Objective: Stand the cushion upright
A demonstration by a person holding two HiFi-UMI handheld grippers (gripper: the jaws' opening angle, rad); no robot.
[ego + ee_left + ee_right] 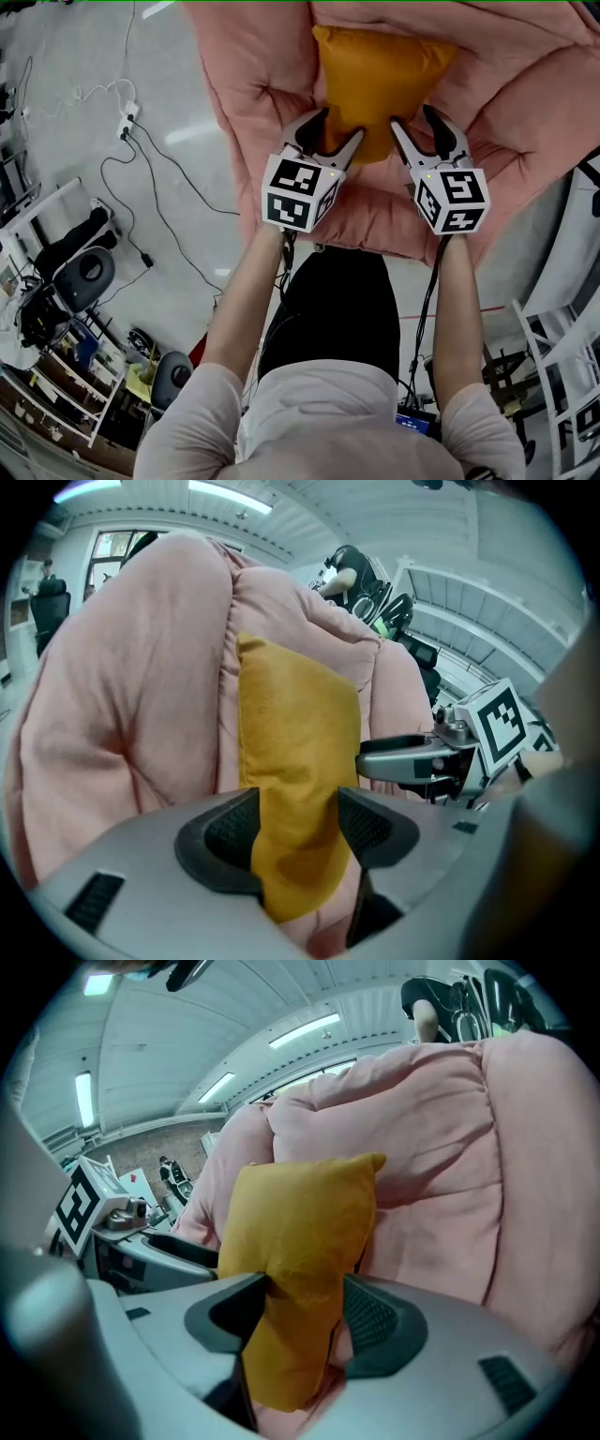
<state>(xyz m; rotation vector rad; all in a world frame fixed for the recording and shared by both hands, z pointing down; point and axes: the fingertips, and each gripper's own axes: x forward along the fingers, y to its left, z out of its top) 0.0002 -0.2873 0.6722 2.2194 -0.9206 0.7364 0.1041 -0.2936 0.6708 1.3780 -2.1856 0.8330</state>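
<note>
Both lower corners gripped: left gripper (337, 129) is clamped on the left corner of the orange cushion (380, 80), which sits mid-seat, propped against the back of the pink padded chair (248, 89), and right gripper (417, 122) pinches the right corner, jaws fairly wide around the stuffing.

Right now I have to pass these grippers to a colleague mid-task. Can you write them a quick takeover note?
Left gripper: shut on one lower corner of the cushion.
Right gripper: shut on the other lower corner.
Cushion: on the pink padded seat, resting against its back padding, apparently close to upright.
Done: cushion gripped and raised.
Left: settle it against the padding, open both grippers, check it stays standing.
</note>
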